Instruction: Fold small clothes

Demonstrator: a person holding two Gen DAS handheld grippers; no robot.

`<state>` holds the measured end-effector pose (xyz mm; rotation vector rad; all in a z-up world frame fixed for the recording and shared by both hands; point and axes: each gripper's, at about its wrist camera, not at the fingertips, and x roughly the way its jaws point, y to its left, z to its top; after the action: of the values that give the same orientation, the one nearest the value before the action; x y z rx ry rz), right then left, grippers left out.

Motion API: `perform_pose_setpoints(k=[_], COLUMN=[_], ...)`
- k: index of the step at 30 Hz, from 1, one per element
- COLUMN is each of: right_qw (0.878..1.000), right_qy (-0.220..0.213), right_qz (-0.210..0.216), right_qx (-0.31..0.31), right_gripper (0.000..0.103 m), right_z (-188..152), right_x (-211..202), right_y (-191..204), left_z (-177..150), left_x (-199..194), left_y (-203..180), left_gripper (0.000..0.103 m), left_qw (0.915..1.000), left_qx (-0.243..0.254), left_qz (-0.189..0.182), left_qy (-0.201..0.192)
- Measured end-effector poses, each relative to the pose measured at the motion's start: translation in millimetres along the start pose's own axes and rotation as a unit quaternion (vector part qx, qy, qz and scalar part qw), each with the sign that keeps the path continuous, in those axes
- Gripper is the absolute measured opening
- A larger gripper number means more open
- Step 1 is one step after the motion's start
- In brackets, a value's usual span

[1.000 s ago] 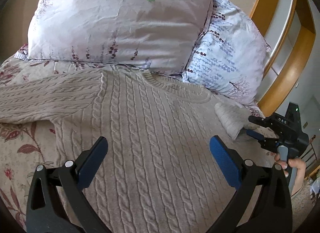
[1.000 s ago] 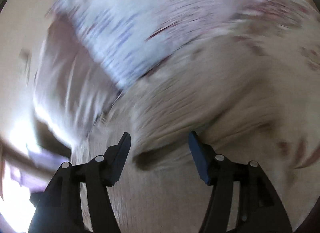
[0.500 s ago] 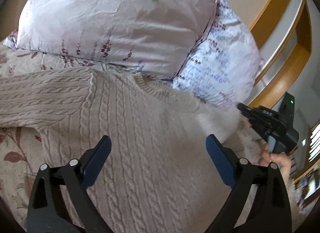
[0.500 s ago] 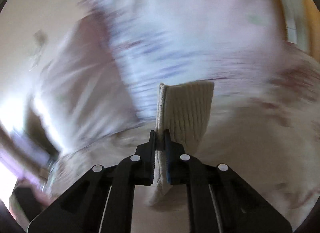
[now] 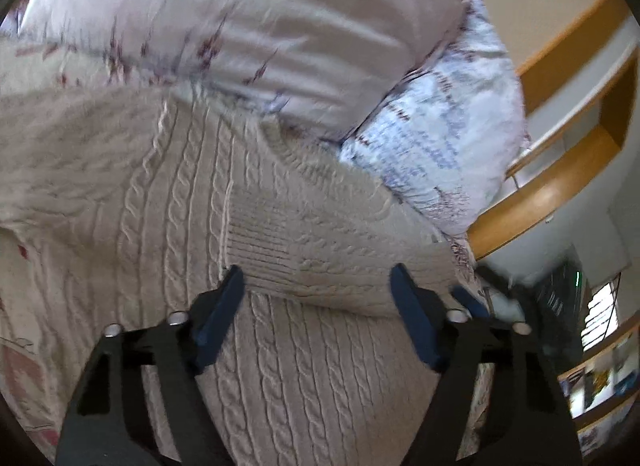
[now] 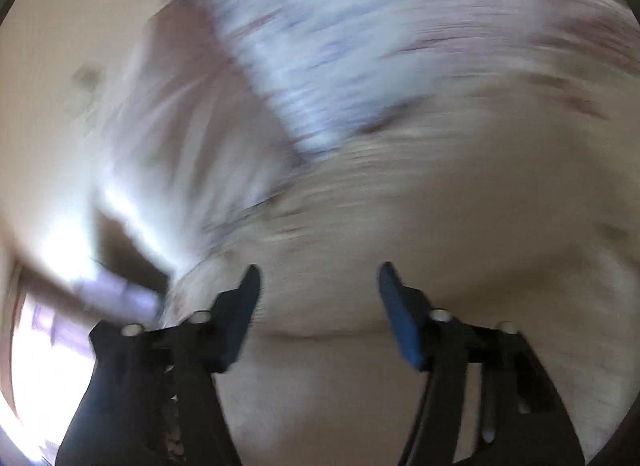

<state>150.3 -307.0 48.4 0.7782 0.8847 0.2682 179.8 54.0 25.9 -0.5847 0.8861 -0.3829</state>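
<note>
Left wrist view: we see the beige cable-knit sweater (image 5: 168, 201) spread flat on the bed's floral-printed sheet (image 5: 16, 354), its collar up against the pale pink flower-printed pillow (image 5: 256, 21).
Left sleeve: it runs out flat toward the far left edge, not yet folded by our reading.
Right sleeve (image 5: 320, 250): it lies folded across the chest, ribbed cuff near the middle, just ahead of our blue pads.
Left hand-held gripper (image 5: 316, 298): we hold it low over the sweater's body, jaws spread wide, gripping nothing.
Blue-and-white patterned pillow (image 5: 436, 141): to the right, leaning beside the pink one near the orange wooden headboard (image 5: 536, 193).
Right wrist view: badly motion-blurred; we make out only beige knit below and pillow colours above.
Right hand-held gripper (image 6: 318, 298): its jaws stand apart and empty over the knit.
Step in hand: we judge the left sleeve comes next.
Doing it well: we would pinch the cuff, carry it straight across, and lay it level over the first sleeve without dragging the body.
</note>
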Motion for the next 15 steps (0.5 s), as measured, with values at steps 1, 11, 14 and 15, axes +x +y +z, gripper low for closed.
perform_pose_setpoints(k=[1, 11, 14, 15], right_qw=[0.999, 0.990, 0.988, 0.988], right_qy=[-0.011, -0.061, -0.080, -0.083], right_qz=[-0.013, -0.057, -0.060, -0.062], right_qx=[0.027, 0.114, 0.120, 0.118], right_gripper=[0.056, 0.039, 0.029, 0.024], right_z=[-1.5, 4.3, 10.2, 11.1], right_x=[-10.4, -16.9, -16.5, -14.3], right_y=[-19.8, -81.8, -92.1, -91.3], left_z=[0.2, 13.9, 22.8, 26.7], left_x=[6.1, 33.7, 41.4, 44.3], left_y=[2.2, 21.2, 21.8, 20.6], left_gripper=[0.058, 0.019, 0.006, 0.000], left_qw=[0.9999, 0.9960, 0.9954, 0.9951], left_qx=[-0.009, -0.040, -0.032, -0.025], left_qz=[0.007, 0.079, 0.090, 0.095], left_qy=[0.007, 0.010, 0.010, 0.011])
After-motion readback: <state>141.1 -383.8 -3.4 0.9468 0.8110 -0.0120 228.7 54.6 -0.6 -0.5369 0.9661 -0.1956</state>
